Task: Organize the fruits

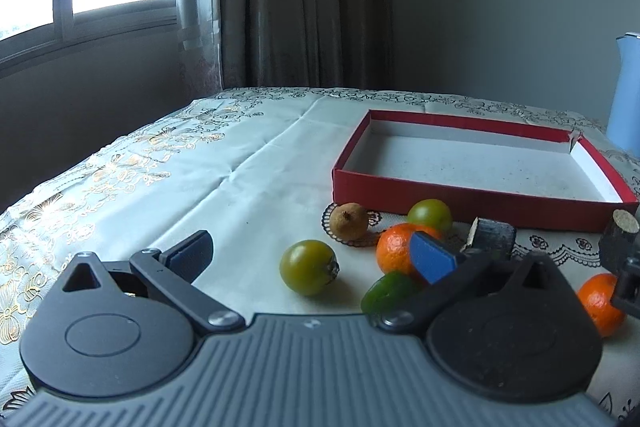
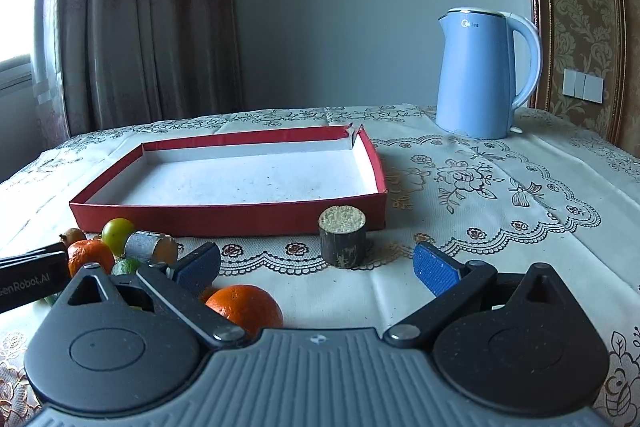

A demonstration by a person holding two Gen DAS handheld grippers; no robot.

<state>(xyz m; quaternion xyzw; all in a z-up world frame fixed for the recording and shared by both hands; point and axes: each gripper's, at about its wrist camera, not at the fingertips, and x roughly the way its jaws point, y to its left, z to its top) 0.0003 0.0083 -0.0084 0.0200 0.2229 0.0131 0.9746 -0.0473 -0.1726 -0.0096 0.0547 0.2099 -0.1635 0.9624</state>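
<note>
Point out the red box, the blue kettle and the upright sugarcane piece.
red box (image 2: pixel 224 221), right wrist view, front wall.
blue kettle (image 2: pixel 474 75), right wrist view, body.
upright sugarcane piece (image 2: pixel 343 247), right wrist view, dark side.

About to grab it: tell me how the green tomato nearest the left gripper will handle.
The green tomato looks round and smooth, so a nudge would probably roll it across the tablecloth. Its glossy skin may slip between the pads. It seems small, likely light.

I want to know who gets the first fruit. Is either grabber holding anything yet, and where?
Nothing is held. The left gripper is open above the green-yellow fruit, and the right gripper is open with only tablecloth between its fingers.
</note>
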